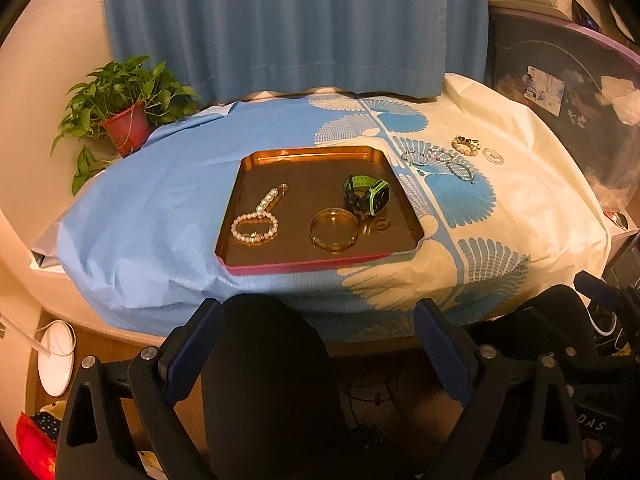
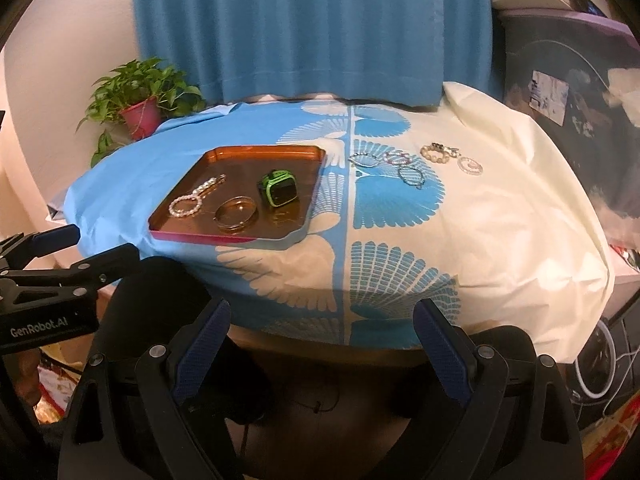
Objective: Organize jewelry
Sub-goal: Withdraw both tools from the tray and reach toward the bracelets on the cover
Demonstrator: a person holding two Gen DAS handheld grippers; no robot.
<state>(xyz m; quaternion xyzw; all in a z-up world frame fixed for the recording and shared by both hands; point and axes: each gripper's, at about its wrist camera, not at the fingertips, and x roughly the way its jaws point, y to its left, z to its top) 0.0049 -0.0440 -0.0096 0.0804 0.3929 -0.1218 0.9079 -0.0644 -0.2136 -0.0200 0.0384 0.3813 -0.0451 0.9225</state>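
Observation:
A copper tray [image 1: 260,160] [image 2: 208,156] sits on the cloth-covered table. In it lie a pearl bracelet [image 1: 254,228] [image 2: 185,205], a gold bangle [image 1: 334,230] [image 2: 236,214], a green watch [image 1: 370,196] [image 2: 280,191] and a small ring [image 1: 380,225]. Several bead bracelets [image 1: 452,156] [image 2: 404,162] lie on the cloth right of the tray. My left gripper [image 1: 318,320] is open and empty, held back from the table's front edge. My right gripper [image 2: 322,322] is open and empty, also before the edge. The left gripper's fingers [image 2: 60,236] show at the left of the right wrist view.
A potted plant [image 1: 126,120] [image 2: 142,116] stands at the back left corner. A blue curtain [image 1: 280,20] hangs behind the table. A black chair back [image 1: 264,360] sits under the left gripper. Clutter and a dark surface [image 1: 560,92] lie to the right.

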